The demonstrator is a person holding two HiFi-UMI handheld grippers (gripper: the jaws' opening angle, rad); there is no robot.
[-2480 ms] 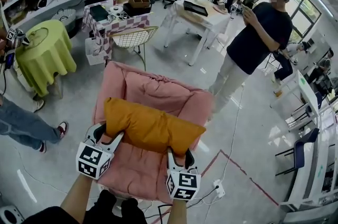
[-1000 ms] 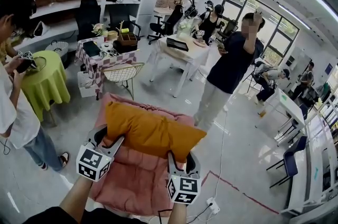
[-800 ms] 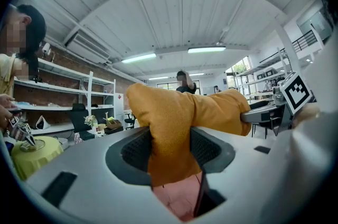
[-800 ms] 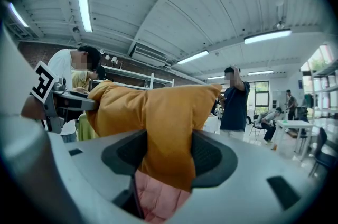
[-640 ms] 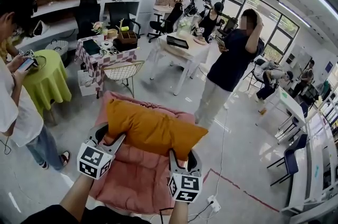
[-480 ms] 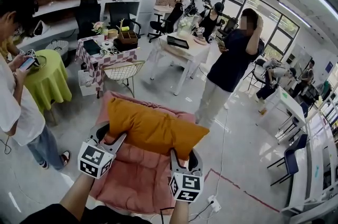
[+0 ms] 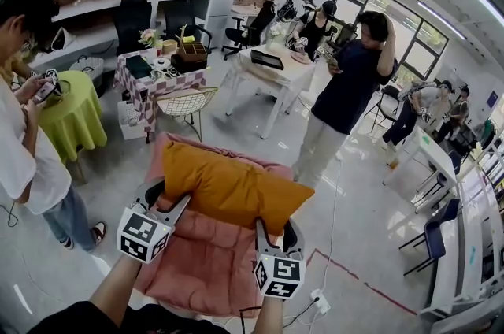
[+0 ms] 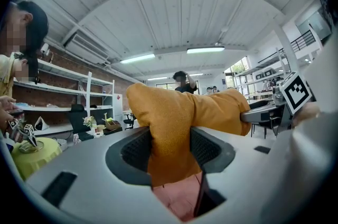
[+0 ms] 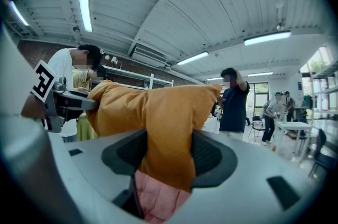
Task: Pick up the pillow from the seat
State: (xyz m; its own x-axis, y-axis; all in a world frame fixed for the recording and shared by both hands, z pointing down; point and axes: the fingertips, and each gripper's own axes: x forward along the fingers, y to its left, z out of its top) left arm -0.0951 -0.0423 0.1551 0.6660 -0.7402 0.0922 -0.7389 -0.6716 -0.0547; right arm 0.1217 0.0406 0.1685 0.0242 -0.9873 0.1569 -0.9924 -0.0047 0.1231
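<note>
Pillow (image 7: 232, 187) higher, clear above seat (image 7: 197, 273)

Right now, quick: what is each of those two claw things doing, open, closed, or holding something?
Left gripper: jaws closed on one end of the orange pillow.
Right gripper: jaws closed on the pillow's other end.

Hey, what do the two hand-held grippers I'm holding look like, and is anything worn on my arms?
Both match: the left hand-held gripper and right hand-held gripper have pale grey two-jaw bodies with black ribbed pads. Each carries a white cube printed with black square markers. Forearms are bare; dark clothing shows below.
</note>
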